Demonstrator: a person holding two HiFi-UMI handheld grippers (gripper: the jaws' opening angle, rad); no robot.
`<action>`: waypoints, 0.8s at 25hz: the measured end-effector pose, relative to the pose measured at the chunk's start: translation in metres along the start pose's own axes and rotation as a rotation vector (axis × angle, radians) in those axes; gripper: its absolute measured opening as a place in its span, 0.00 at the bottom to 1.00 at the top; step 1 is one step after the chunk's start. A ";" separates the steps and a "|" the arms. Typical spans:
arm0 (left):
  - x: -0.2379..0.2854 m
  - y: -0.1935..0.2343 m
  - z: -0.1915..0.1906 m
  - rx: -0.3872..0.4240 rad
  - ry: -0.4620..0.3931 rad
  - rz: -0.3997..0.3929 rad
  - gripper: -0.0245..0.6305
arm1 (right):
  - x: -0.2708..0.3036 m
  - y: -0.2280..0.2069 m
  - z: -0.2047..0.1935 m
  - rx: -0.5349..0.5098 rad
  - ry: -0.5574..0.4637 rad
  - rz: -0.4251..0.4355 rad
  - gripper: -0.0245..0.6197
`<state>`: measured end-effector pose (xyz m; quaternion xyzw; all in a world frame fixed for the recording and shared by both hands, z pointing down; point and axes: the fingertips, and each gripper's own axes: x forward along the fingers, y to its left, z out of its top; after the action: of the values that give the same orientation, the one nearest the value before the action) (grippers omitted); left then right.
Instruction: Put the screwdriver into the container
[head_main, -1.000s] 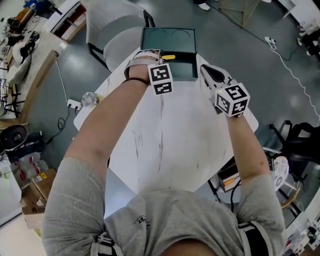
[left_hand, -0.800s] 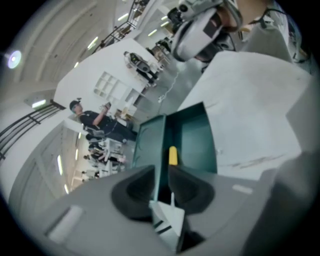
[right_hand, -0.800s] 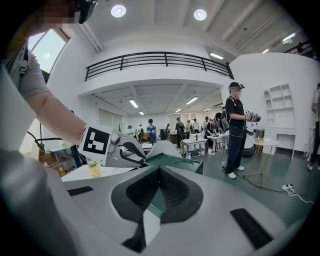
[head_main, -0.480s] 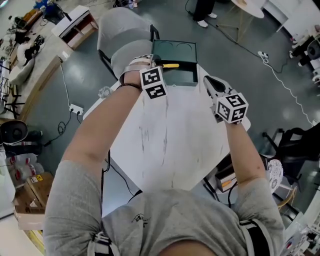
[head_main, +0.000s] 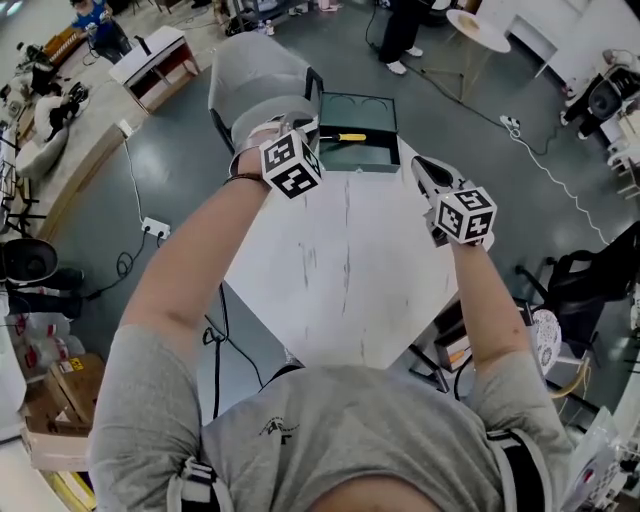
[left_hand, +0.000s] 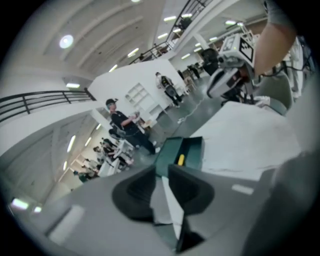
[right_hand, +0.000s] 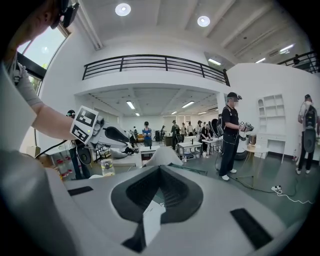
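Observation:
The screwdriver, with its yellow handle, lies inside the dark green container at the far edge of the white table. My left gripper hovers at the container's near left corner, apart from the screwdriver. Its jaws have just been closing; a narrow gap remains and nothing is between them. The left gripper view looks past the left gripper at the container and the screwdriver. My right gripper hangs over the table's right side, its black fingers together and empty, as also shows at the right gripper.
A grey chair stands just beyond the table, left of the container. On the floor at the left lie a power strip and a cable. Several people stand in the hall beyond. Shelves and clutter line the left wall.
Both hands have risen and drawn back from the container. The left gripper's cube has rolled. The screwdriver stays in the container.

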<state>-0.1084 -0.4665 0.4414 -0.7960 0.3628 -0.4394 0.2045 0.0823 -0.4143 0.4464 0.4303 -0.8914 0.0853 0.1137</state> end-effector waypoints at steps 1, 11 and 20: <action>-0.011 0.002 -0.001 -0.012 -0.015 0.003 0.16 | -0.004 0.005 0.003 0.003 -0.002 -0.010 0.05; -0.090 -0.010 -0.028 -0.067 -0.133 -0.048 0.15 | -0.043 0.079 0.024 0.005 -0.001 -0.073 0.05; -0.080 -0.009 -0.011 -0.063 -0.139 -0.059 0.15 | -0.060 0.072 0.017 0.014 0.012 -0.089 0.05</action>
<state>-0.1418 -0.3995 0.4087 -0.8409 0.3375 -0.3776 0.1910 0.0600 -0.3292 0.4098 0.4700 -0.8699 0.0891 0.1199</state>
